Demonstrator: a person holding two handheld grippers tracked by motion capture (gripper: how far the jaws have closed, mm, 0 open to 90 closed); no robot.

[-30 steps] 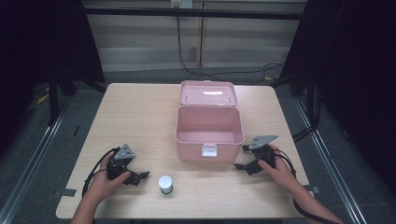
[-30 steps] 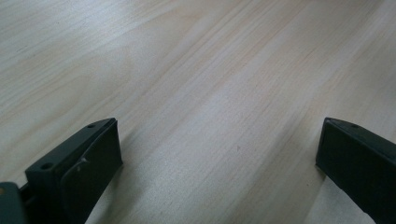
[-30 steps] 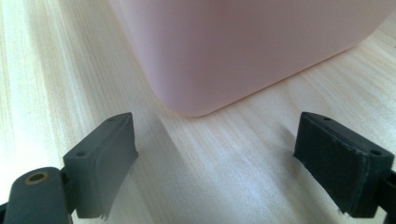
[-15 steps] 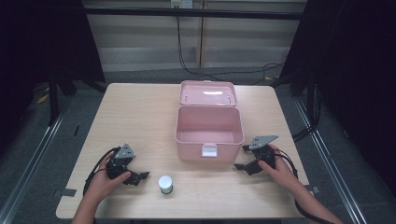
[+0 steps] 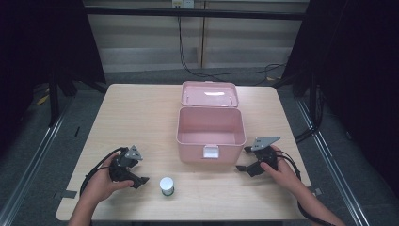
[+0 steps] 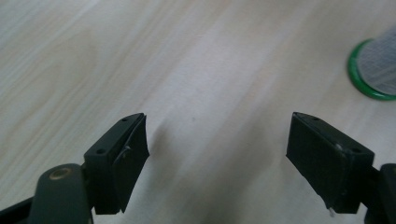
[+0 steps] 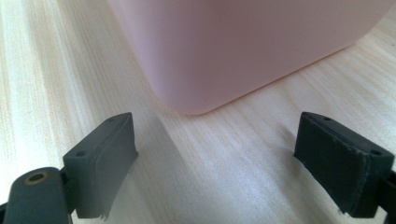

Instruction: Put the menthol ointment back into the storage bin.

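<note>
A light wooden worktop (image 5: 141, 117) stands on a grey floor (image 5: 42, 141). Black cables (image 5: 207, 73) trail across the floor beyond its far edge, before a pale wall panel (image 5: 141, 37). Dark curtains (image 5: 357, 70) hang on both sides, with metal rails (image 5: 28, 165) alongside.

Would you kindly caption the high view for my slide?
Open pink box mid-table, small white jar in front, open left gripper and right gripper flanking.
</note>
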